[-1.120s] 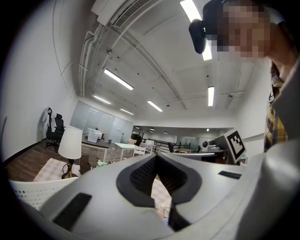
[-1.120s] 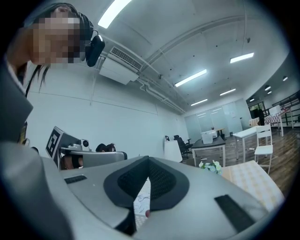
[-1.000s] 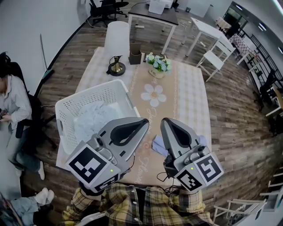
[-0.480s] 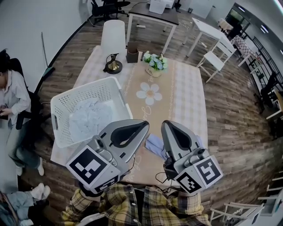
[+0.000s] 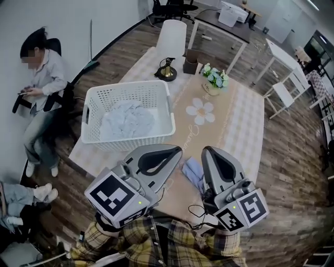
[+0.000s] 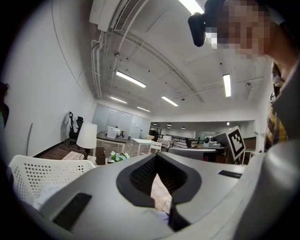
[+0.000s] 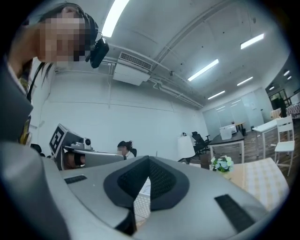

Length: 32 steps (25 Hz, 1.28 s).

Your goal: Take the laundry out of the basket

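Left claw (image 5: pixel 176 151) and right claw (image 5: pixel 207 152) were both pinched together on nothing, with the basket (image 5: pixel 125 89) of laundry (image 5: pixel 128 119) just ahead-left of them.

**Open-plan office with a home-style table set up in it.**
In the upper part of the head view, desks (image 5: pixel 211 21), a printer (image 5: pixel 229 14) and swivel chairs (image 5: pixel 175 6) stand on a plank floor (image 5: pixel 292 172), with white chairs (image 5: pixel 286 94) at the right edge. Strip lights (image 6: pixel 131 79), exposed pipes (image 6: pixel 101 65) and an air unit (image 7: pixel 129 72) fill the upper part of the gripper views. At centre, a clothed table (image 5: pixel 240 130) bears a lamp (image 5: pixel 170 44) and flowers (image 5: pixel 215 78). A person (image 5: pixel 44 78) sits at upper left.
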Tool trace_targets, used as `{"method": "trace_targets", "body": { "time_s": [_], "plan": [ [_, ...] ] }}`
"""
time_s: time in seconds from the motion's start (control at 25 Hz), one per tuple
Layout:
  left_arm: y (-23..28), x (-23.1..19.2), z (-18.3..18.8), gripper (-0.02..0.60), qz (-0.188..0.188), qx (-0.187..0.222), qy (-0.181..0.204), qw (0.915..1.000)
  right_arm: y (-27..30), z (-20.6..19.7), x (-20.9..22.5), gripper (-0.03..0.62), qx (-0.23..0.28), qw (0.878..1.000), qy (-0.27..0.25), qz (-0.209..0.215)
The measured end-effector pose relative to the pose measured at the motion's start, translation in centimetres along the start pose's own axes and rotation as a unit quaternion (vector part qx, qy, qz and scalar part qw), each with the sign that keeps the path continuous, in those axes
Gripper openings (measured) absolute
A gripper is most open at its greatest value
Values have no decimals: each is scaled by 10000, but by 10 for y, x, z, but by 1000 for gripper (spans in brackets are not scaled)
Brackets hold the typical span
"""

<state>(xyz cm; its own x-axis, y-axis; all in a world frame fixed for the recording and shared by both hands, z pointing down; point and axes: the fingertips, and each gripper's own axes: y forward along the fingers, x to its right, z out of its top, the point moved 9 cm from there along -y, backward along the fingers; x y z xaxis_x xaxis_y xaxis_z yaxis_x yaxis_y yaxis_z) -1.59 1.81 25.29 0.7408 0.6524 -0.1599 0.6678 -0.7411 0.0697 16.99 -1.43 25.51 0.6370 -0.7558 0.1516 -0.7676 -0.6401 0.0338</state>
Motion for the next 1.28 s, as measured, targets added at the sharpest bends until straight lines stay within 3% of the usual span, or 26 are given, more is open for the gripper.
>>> {"method": "trace_targets", "body": {
  "time_s": [0.2,0.52,0.8,0.96,1.28],
  "plan": [
    [-23,-14,11,8,389,104,3,9992,23,6,-17,11,100,9990,67,427],
    [-54,-93,27,8,367,85,-60,9993,86,11,-40,11,119,9994,288,124],
    [-71,-199,26,8,407,-404,-237,9981,168,-1,-56,11,-193,9988,329,-320],
    [-66,-247,12,8,237,-668,-415,9966,205,-12,-56,11,-386,9971,375,-545],
    [-45,-314,-29,31,256,-1271,-449,9905,273,-39,-53,14,-1080,9914,202,-713]
  ]
}}
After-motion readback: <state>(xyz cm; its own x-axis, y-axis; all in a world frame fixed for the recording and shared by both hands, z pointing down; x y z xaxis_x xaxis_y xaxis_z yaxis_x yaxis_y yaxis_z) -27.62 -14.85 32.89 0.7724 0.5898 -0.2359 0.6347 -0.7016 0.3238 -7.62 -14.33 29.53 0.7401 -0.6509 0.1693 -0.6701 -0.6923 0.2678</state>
